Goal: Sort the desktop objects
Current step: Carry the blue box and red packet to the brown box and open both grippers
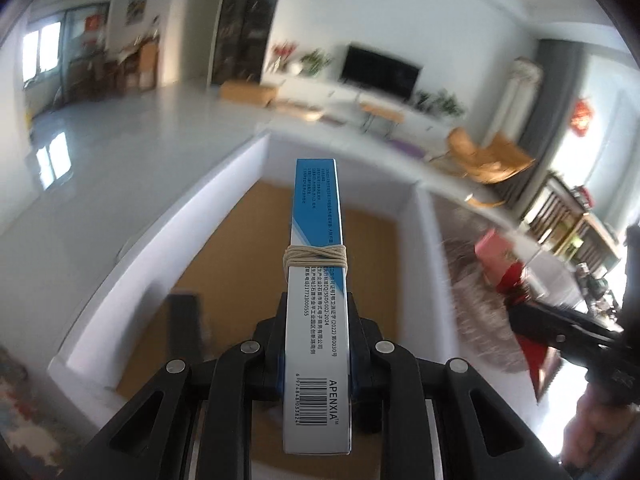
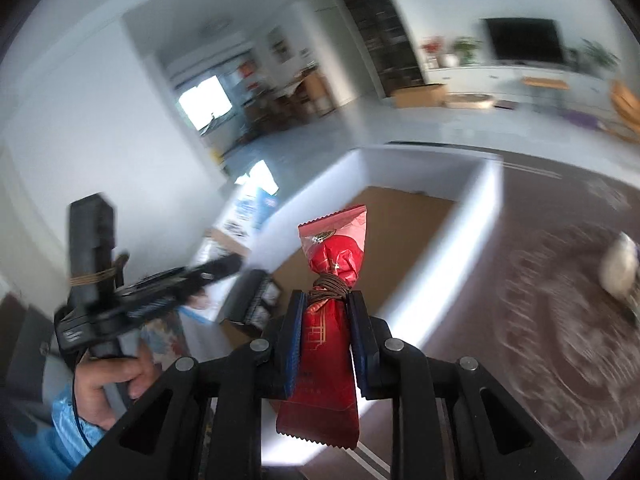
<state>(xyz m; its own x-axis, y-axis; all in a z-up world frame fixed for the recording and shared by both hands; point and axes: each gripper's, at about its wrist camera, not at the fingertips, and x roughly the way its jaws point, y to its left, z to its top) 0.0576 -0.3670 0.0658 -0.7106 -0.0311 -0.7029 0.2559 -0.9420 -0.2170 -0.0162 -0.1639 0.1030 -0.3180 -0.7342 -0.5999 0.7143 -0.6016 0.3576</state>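
Observation:
My left gripper (image 1: 316, 296) is shut on a long blue and white box (image 1: 318, 216) with a barcode; the box sticks out forward over a white-walled bin (image 1: 416, 280) with a brown floor. My right gripper (image 2: 326, 296) is shut on a red snack packet (image 2: 336, 248), also above the bin (image 2: 460, 240). A dark object (image 1: 184, 320) lies on the bin floor and shows in the right wrist view as the same dark object (image 2: 256, 300). Each gripper appears in the other's view: the right gripper (image 1: 536, 316) with its red packet (image 1: 496, 256), and the left gripper (image 2: 224, 268), held by a hand (image 2: 104, 384).
A brown patterned cloth (image 2: 560, 320) covers the surface right of the bin, with a whitish object (image 2: 620, 268) on it. Beyond lie a pale floor (image 1: 120, 160), a television (image 1: 380, 72) and wooden chairs (image 1: 488, 156). Both views are motion-blurred.

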